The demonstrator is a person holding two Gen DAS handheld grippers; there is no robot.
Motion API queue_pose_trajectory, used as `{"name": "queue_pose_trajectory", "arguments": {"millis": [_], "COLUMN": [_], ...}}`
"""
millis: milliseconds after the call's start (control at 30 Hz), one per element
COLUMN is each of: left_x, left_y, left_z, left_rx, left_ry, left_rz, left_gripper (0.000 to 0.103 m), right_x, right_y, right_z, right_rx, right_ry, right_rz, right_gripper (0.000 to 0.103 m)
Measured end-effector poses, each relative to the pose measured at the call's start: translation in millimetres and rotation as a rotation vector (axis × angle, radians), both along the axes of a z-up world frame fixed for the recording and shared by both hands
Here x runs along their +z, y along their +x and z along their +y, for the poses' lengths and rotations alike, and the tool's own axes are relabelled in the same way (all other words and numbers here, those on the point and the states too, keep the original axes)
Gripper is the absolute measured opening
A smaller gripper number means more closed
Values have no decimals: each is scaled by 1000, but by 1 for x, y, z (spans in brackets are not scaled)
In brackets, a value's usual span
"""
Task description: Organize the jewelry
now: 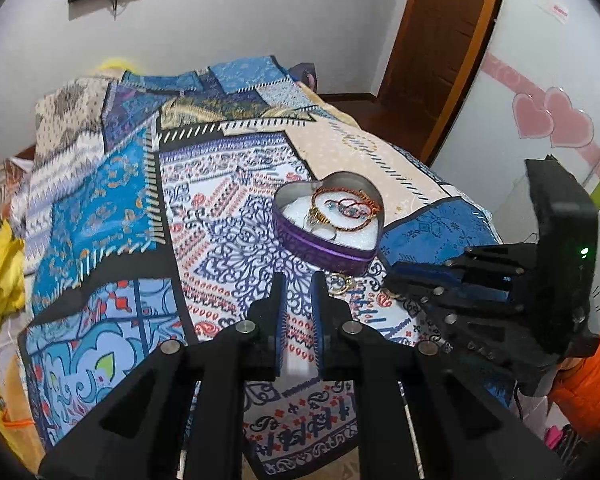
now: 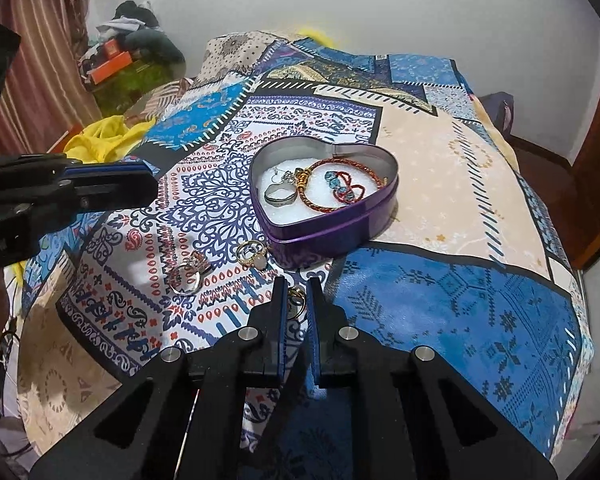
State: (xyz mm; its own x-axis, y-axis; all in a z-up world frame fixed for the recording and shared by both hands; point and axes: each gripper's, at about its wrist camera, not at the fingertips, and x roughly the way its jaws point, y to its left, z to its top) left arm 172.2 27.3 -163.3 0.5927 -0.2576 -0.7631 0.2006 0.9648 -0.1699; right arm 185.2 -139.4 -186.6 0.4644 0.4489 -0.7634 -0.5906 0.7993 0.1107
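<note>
A purple heart-shaped tin (image 2: 332, 232) lies open on the patterned bedspread, also seen in the left wrist view (image 1: 320, 248). On its white padding are a red-gold twisted bracelet (image 2: 320, 184), a silver ring (image 2: 278, 194) and a blue-beaded red piece (image 2: 346, 188). In front of the tin lie a gold ring with a pale stone (image 2: 254, 256) and a silver ring (image 2: 188, 276). My right gripper (image 2: 297, 296) is low over the cloth and shut on a small gold ring (image 2: 296, 299). My left gripper (image 1: 299, 286) hovers shut, with nothing in it, just before the tin.
The bedspread (image 2: 440, 304) covers a bed that drops away at right and front. Yellow cloth (image 2: 100, 140) lies at the bed's left side, with clutter (image 2: 132, 52) in the far corner. A wooden door (image 1: 436, 60) and a wardrobe with pink hearts (image 1: 552, 120) stand beyond.
</note>
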Motion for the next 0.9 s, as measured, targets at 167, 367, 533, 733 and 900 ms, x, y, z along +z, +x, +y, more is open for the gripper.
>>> {"name": "queue_pose_trajectory", "arguments": {"millis": [167,367,533,733,900], "left_x": [-16,-33,-42,-46,-43], "left_y": [-2,0,7,7,1], "left_z": [-5,-25,-38,-45,-43], "left_rx": [-25,-68,-76,-60,-52], "left_ry": [2,33,72,119,126], "left_rz": [58,101,102,72,57], "left_gripper": [37,37,37,29,12], "right_x": [7,13,19,22,26], "right_y": [2,3,3,2,2], "right_z": [-9,-20,-26,-27,-26], "right_rx": [-25,-56,-71,-68,-66], "right_ry": [18,32,40,54,71], "right_rz": [-16,-27,-44,-49,-62], "right_gripper": [8,8,8,8,8]}}
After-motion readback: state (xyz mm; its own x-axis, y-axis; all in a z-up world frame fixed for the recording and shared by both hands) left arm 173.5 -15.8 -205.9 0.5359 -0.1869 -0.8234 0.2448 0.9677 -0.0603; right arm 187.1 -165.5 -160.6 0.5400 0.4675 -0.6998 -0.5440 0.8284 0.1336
